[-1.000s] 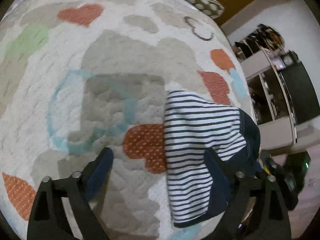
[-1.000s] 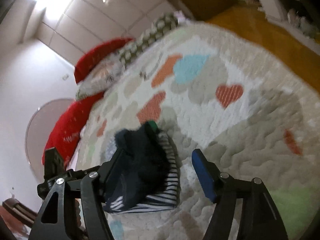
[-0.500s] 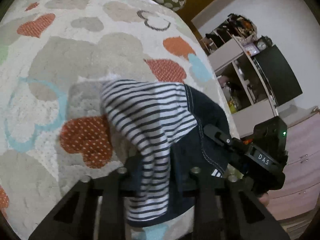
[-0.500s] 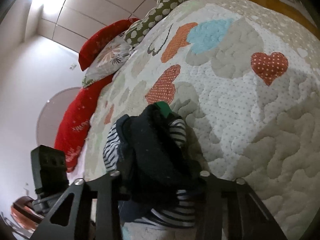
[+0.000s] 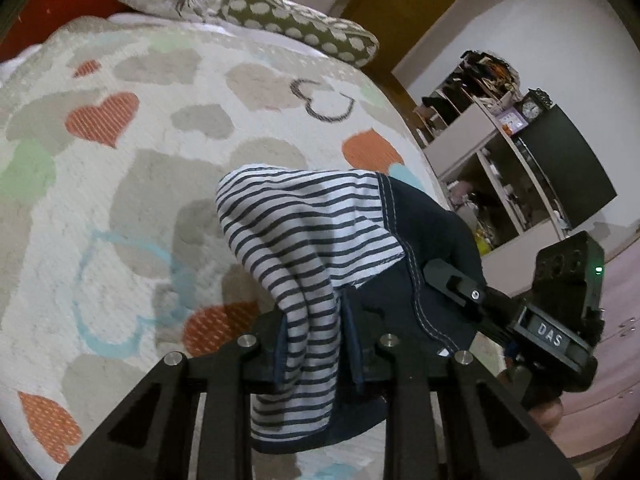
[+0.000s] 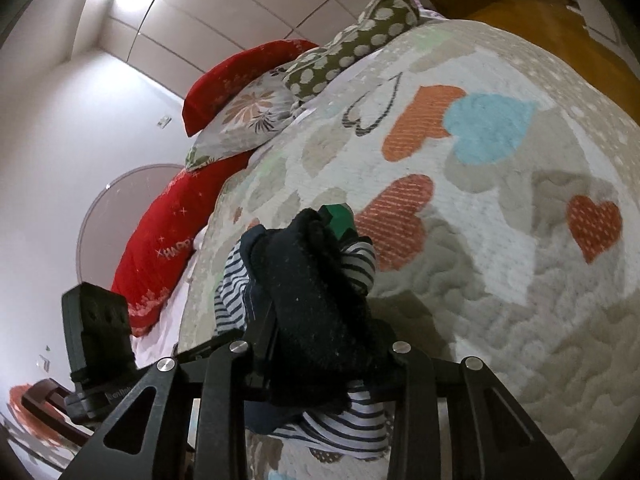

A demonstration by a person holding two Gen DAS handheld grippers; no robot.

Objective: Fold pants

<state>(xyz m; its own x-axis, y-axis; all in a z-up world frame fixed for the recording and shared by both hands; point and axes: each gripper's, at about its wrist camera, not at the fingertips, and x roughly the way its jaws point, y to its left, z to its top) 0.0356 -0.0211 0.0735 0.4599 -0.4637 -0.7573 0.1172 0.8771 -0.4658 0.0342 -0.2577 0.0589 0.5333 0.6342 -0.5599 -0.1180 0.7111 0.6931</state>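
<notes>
Covering bed: quilt with a heart print, white, grey, orange and blue patches.
Pillows: red pillow, floral pillow and green spotted pillow, bunched at the far end of the quilt.
Shelf: shelf beside the bed, cluttered, small clock on top.
Pants: pants, navy with a striped lining, bunched up and lifted over the quilt's near edge, slung between both grippers.
Left gripper: left gripper, clamped on a striped fold.
Right gripper: right gripper, jaws closing, pinching the navy bundle; it also shows in the left view, gripping the navy edge.
</notes>
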